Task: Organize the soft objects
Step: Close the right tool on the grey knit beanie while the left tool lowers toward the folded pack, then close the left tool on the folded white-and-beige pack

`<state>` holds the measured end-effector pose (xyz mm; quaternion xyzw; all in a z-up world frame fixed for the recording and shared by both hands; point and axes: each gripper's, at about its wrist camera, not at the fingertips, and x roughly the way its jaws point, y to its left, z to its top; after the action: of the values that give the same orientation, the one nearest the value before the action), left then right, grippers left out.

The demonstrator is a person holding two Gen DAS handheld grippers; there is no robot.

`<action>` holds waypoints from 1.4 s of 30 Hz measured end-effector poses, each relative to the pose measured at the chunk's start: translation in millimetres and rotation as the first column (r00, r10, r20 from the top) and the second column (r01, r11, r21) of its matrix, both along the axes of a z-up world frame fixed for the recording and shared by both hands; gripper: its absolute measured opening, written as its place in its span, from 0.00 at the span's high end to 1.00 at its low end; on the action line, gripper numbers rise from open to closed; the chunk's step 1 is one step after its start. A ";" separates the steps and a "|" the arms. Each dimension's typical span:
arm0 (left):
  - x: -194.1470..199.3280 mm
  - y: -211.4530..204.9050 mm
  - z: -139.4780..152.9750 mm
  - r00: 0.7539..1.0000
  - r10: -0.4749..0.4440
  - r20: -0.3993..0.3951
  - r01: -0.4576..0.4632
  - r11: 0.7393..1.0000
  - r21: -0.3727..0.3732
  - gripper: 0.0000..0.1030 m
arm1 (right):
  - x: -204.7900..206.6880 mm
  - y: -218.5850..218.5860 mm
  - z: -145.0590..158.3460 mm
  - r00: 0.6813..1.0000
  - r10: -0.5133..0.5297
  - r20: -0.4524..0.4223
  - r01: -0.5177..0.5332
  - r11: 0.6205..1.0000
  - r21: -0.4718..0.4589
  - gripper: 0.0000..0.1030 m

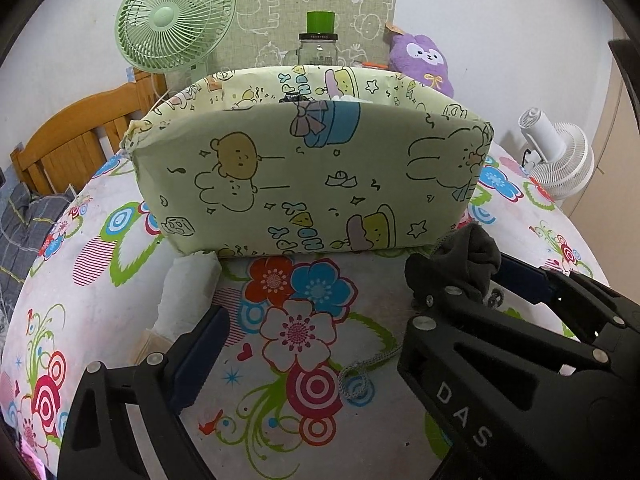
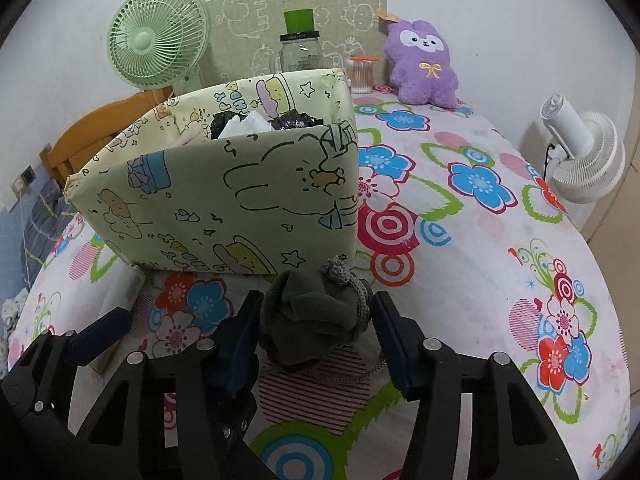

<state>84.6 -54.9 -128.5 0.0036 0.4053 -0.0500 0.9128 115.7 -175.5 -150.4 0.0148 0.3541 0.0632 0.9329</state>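
A dark grey knitted bundle [image 2: 312, 320] with a grey cord is gripped between the fingers of my right gripper [image 2: 316, 320], just in front of the pale green cartoon-print box [image 2: 224, 200]. The box holds black and white soft items [image 2: 256, 122]. In the left wrist view the bundle [image 1: 468, 264] shows at the right, held by the right gripper [image 1: 472, 276], its cord [image 1: 360, 376] trailing on the cloth. My left gripper [image 1: 320, 320] is open and empty, facing the box [image 1: 304, 184] from close by.
The table has a flowered cloth [image 2: 460, 208]. Behind the box stand a green fan [image 2: 158, 40], a glass jar with a green lid [image 2: 300, 46], a cotton-swab tub [image 2: 362, 74] and a purple plush [image 2: 424, 64]. A white fan [image 2: 584, 156] stands right; a wooden bed frame [image 1: 76, 136] left.
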 end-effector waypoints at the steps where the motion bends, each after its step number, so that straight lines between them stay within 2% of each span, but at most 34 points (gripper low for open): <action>1: -0.2 0.0 0.3 1.000 0.000 0.002 0.000 1.000 0.000 0.08 | -1.0 0.4 0.7 1.000 0.002 0.002 -0.002 1.000 0.000 0.46; 6: -5.8 3.7 6.0 1.000 0.006 0.021 -0.007 1.000 0.002 0.08 | -7.1 3.6 5.7 1.000 0.014 0.019 -0.014 1.000 0.004 0.49; 20: -18.4 26.5 19.6 0.998 0.037 0.059 -0.037 0.999 0.010 0.08 | -23.3 24.8 19.1 0.998 0.041 0.056 -0.042 0.999 0.009 0.50; 31: -14.0 48.3 15.9 0.997 0.053 0.047 -0.054 0.998 0.014 0.08 | -22.5 44.6 18.0 0.998 0.051 0.042 -0.051 0.999 0.013 0.50; 39: -6.8 58.3 8.5 0.998 0.048 0.027 -0.049 0.999 0.023 0.17 | -17.7 55.3 11.7 0.998 0.050 0.024 -0.050 0.999 0.002 0.50; 42: -3.8 63.4 5.3 0.998 0.066 0.017 -0.066 0.998 0.021 0.25 | -15.4 56.8 9.4 0.999 0.050 0.014 -0.050 0.999 0.007 0.50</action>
<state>80.8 8.5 -123.2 0.0006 0.3983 -0.0154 0.9171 100.3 -118.7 -140.9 0.0088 0.3478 0.0879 0.9334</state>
